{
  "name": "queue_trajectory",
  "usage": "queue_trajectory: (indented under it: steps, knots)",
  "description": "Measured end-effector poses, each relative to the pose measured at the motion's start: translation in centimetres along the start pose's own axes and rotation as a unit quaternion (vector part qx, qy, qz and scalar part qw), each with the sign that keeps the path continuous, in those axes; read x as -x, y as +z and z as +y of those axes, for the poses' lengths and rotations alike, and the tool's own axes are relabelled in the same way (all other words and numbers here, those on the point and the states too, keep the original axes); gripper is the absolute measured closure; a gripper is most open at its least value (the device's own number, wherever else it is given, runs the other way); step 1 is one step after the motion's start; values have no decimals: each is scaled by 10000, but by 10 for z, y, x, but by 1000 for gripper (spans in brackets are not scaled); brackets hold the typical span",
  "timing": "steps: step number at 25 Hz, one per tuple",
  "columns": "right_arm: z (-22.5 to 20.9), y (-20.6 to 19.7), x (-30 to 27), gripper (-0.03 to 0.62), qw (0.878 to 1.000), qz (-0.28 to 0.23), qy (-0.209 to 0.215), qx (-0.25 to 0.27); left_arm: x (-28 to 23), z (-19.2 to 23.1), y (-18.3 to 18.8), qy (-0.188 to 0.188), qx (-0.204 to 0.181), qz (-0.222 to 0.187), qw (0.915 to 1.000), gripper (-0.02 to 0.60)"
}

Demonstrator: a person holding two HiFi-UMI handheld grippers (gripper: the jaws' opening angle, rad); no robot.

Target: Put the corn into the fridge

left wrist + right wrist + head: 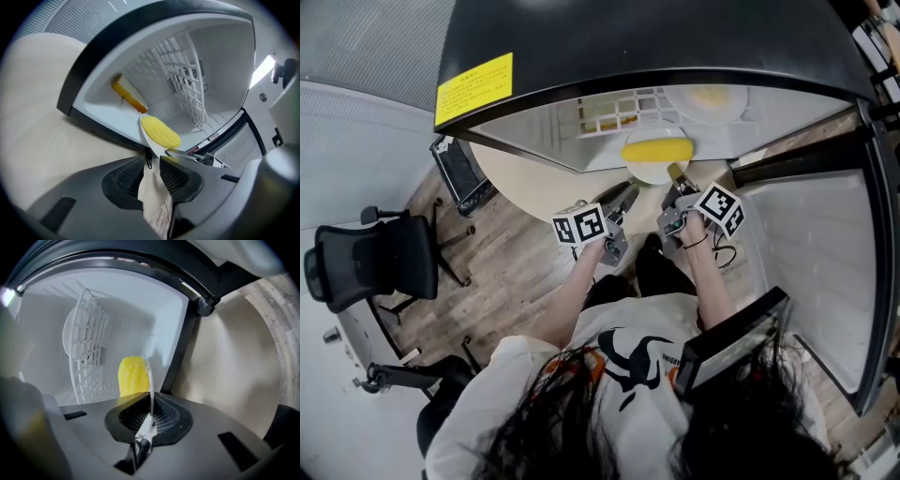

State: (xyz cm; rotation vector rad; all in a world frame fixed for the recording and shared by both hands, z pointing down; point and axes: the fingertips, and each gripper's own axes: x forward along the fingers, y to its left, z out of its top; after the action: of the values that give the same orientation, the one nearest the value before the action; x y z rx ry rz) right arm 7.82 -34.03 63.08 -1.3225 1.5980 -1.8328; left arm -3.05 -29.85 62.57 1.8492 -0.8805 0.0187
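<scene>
The fridge (628, 47) stands open on the pale round worktop (520, 173), a yellow label (473, 87) on its black outer wall. The right gripper (150, 401) has its jaws clenched on the rim of a white plate (151, 380). The plate sits at the mouth of the fridge, just over its front edge. The corn (656, 148) lies on that plate, partly inside the fridge opening. The left gripper (152, 161) sits just outside the fridge, close beside the plate's near edge, its jaws released and a little apart, gripping nothing. A white wire rack (183, 79) stands inside the fridge towards its back. A yellow-orange item (129, 93) lies deeper in the fridge; what it is cannot be told.
</scene>
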Motion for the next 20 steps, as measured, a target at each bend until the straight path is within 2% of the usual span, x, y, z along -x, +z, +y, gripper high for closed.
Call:
queue_trajectory:
  steps: [5, 7, 12, 16, 18, 20]
  knots:
    - [1, 12, -4, 569, 9998, -196, -68, -19, -19, -17, -1, -203, -79, 124, 9997, 472]
    - [3, 13, -6, 569, 9992, -228, -148, 286, -26, -22, 2, -253, -93, 137, 9995, 478]
    - [9, 17, -9, 556, 9908, -86, -465, 1270, -34, -19, 6, -84, -127, 237, 9996, 555]
    - [10, 14, -10, 525, 9765, 294, -720, 2009, -36, -19, 9, -107, 244, 7, 9996, 557]
    - [10, 14, -9, 516, 9711, 369, -873, 2192, -38, -19, 10, -155, 508, -129, 9985, 557]
    - [9, 16, -7, 508, 9687, 396, -986, 2242, -41, -19, 11, -156, 615, -184, 9978, 557]
